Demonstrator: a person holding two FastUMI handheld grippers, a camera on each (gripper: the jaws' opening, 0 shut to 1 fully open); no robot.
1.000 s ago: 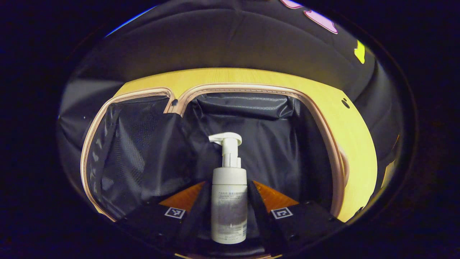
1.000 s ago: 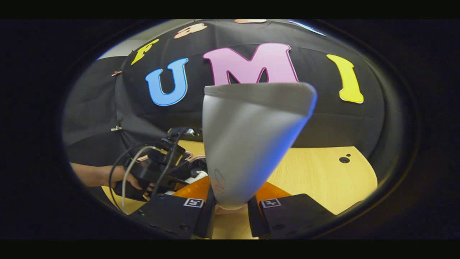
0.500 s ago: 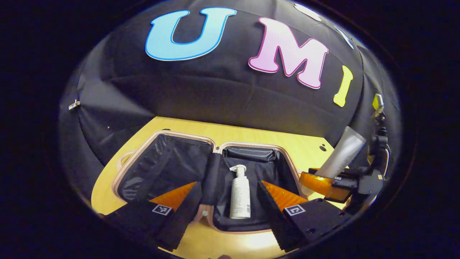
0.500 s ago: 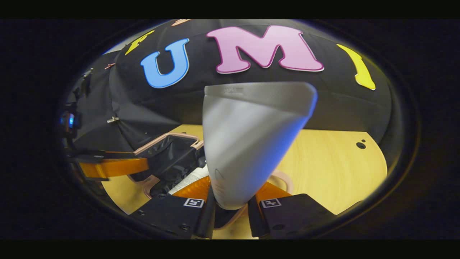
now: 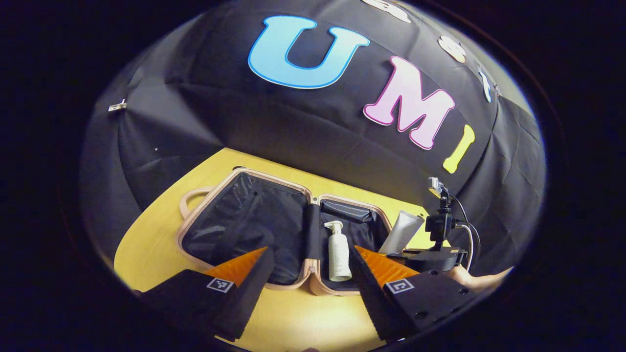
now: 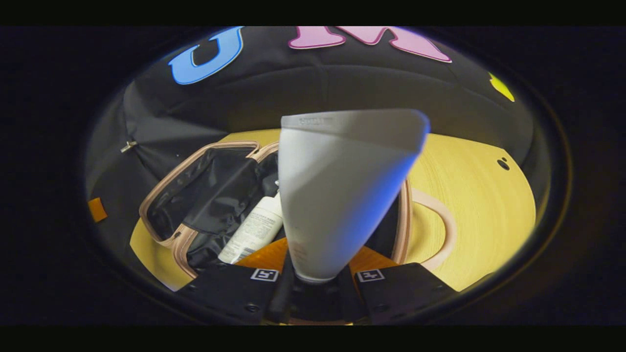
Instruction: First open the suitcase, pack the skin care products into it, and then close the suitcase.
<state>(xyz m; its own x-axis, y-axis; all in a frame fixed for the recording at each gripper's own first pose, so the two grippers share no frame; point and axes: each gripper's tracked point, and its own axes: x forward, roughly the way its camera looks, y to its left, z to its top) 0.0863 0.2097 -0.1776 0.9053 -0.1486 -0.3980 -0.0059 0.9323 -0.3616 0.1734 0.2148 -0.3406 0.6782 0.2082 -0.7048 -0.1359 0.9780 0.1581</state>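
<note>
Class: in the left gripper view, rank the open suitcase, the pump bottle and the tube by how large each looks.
1. Open suitcase, by far the largest.
2 and 3. Pump bottle and tube look alike in size; the tube is partly hidden behind the right tongs, so no ranking.

Right gripper [image 6: 315,283]: fingers closed on the narrow end of the tube.
Tube [image 6: 337,190]: pale, standing up from the fingers, wide crimped end on top.
Suitcase [image 6: 195,190]: open on the worktop, dark lining, pinkish rim, handle at right.
Bottle [image 6: 252,230]: white, lying inside the suitcase, just left of the tube.
Worktop [image 6: 479,195]: yellow wood.
</note>
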